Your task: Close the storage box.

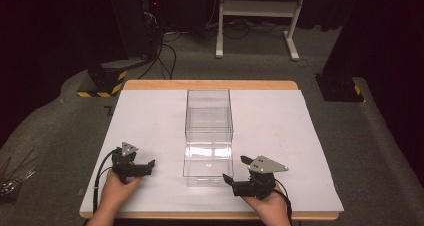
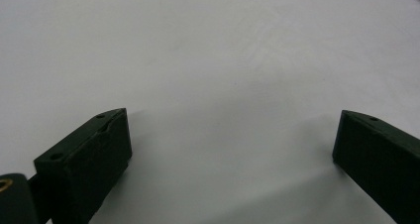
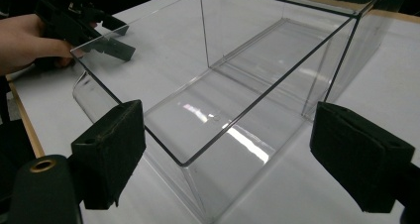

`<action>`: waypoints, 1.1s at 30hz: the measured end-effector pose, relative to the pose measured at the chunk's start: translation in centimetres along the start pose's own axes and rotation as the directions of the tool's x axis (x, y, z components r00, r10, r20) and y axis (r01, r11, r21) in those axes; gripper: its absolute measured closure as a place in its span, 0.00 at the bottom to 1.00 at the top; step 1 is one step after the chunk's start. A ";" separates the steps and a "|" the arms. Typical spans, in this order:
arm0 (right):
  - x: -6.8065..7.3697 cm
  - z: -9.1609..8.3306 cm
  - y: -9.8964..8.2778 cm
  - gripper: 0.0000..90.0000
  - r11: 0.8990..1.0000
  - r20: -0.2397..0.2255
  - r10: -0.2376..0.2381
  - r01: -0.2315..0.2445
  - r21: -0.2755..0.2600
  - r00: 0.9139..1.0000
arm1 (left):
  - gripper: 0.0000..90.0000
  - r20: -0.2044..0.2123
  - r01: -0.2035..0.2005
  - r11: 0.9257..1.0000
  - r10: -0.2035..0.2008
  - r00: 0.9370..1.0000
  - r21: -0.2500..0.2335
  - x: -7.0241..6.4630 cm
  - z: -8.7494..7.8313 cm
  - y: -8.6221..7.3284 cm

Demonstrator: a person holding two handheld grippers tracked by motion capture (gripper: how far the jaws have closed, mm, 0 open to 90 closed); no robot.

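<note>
Flanking the near end of a clear plastic box (image 1: 208,136), the two grippers rest low at the near edge of the white table (image 1: 280,131), one to each side, likely placed so both can close in on it together. The left gripper (image 1: 145,168) sits near left, jaws spread wide and empty over bare white surface, well apart from the box. The right gripper (image 1: 235,170) sits near right, jaws likewise wide and holding nothing, aimed at the box's near right corner and just beside it. One box stands lengthwise at the table's middle, open-topped and empty, running from near to far. Count: two grippers, one box, one table.
</note>
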State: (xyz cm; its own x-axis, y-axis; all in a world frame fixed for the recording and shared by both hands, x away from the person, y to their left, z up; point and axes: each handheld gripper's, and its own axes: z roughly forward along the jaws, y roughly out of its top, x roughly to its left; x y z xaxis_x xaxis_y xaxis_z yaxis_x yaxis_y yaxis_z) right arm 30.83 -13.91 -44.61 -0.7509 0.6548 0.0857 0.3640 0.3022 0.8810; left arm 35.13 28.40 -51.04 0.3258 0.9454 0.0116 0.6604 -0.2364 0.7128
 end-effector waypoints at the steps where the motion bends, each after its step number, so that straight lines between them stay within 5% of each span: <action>1: 0.0 0.1 -0.1 0.16 1.000 -0.002 0.001 -0.001 0.004 1.000 | 0.02 0.000 0.000 1.000 0.000 1.000 0.000 0.0 0.0 0.0; 33: -0.4 1.5 -0.2 0.15 1.000 0.011 0.009 -0.009 -0.014 1.000 | 0.02 0.001 0.000 1.000 0.000 1.000 0.001 0.0 0.0 0.0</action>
State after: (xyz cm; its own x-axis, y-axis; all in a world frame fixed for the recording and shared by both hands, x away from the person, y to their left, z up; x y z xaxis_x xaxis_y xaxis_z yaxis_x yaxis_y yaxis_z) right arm 31.88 -13.17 -45.47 -0.7416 0.6650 0.0884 0.3625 0.2865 0.8869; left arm 35.14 28.41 -51.04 0.3263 0.9452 0.0111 0.6608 -0.2365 0.7123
